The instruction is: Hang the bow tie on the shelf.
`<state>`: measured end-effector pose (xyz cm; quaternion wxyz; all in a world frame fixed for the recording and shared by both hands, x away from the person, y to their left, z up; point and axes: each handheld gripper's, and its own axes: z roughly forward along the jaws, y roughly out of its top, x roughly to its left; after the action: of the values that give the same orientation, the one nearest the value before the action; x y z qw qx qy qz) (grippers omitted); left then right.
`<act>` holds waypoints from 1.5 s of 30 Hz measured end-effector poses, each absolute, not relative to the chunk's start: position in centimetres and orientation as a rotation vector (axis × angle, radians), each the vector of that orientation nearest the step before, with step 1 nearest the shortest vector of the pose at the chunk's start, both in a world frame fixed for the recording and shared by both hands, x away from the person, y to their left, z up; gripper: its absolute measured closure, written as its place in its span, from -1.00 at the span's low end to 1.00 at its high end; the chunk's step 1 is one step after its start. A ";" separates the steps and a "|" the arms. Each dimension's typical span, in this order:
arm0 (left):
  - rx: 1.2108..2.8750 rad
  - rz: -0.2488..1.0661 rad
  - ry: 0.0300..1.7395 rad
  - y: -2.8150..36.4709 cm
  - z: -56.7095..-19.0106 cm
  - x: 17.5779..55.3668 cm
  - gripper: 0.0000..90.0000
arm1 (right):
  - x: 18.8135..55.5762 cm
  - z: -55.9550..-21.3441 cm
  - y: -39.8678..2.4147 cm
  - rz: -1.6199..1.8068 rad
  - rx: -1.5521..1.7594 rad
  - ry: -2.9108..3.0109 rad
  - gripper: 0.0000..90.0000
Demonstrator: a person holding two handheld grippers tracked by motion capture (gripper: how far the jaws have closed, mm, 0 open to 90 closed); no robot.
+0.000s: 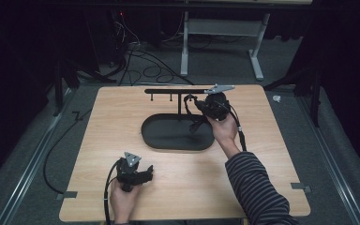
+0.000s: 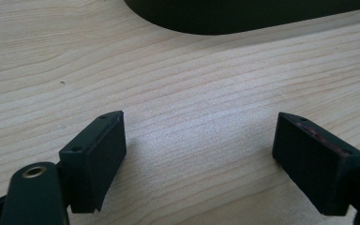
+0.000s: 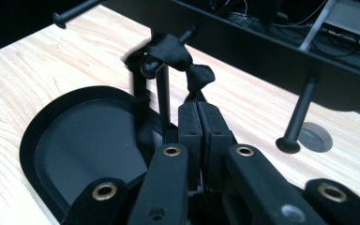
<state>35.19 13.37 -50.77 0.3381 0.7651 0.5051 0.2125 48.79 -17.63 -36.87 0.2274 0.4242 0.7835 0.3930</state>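
A black stand has an oval tray base and a thin post carrying a horizontal bar with pegs under it. A black fabric strap is looped and knotted around one peg beside the post. My right gripper is shut on the strap's lower end, its jaws pressed together just below the knot. From above, the right gripper hovers over the tray's right end under the bar. My left gripper rests low at the table's near side, open with bare wood between its jaws.
The wooden table has open surface on both sides of the tray, whose edge lies just beyond the left gripper. Two free pegs hang from the bar. Cables and a white table frame lie on the floor behind.
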 end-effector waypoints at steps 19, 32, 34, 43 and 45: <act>1.993 0.554 1.316 13.4 -50.8 35.2 -0.60 | 47.8 -36.5 -18.5 1.128 1.133 2.150 0.56; 1.990 0.553 1.317 13.4 -50.8 35.2 -0.60 | 46.5 -36.2 -20.1 1.207 1.160 2.135 0.35; 1.991 0.553 1.316 13.4 -50.8 35.2 -0.60 | 46.4 -36.2 -20.4 1.211 1.158 2.130 0.34; 1.991 0.553 1.316 13.4 -50.8 35.2 -0.60 | 46.0 -36.0 -21.0 1.228 1.153 2.134 0.31; 1.991 0.553 1.316 13.4 -50.8 35.2 -0.60 | 45.9 -35.9 -21.2 1.227 1.153 2.138 0.30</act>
<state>35.19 13.36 -50.78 0.3388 0.7646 0.5054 0.2125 45.92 -21.16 -35.94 0.2088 0.4144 0.7683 0.4409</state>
